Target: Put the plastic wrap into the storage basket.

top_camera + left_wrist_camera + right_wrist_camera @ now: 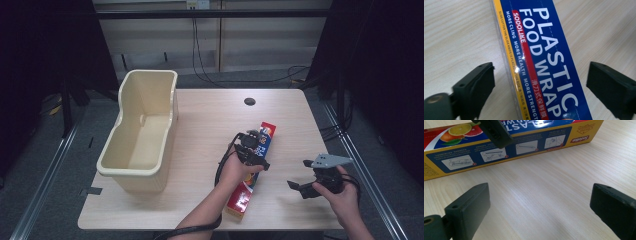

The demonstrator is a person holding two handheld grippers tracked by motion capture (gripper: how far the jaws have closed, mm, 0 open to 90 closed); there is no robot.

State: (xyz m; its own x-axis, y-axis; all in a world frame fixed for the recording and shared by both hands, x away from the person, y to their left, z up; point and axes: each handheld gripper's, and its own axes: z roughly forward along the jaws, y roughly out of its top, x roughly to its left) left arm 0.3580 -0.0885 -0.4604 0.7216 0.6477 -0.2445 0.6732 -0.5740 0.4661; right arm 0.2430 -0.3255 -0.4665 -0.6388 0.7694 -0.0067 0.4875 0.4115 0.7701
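Observation:
A long plastic food wrap box (267,133), blue, red and yellow, lies slanted on the wooden table (210,120) right of centre. My left gripper (252,150) hovers over the box's middle, open. In the left gripper view its jaws straddle the box (541,62) with a gap on each side of it, and the gripper (544,75) holds nothing. My right gripper (300,175) is open over bare table to the right of the box. In the right gripper view the box's side panel (511,147) lies beyond my open right gripper (539,195), with one left finger (495,131) above it.
A tall cream plastic bin (150,90) stands empty at the table's left side. A small dark round hole (249,101) is in the tabletop near the far edge. Cables hang behind the table, and black curtains flank it.

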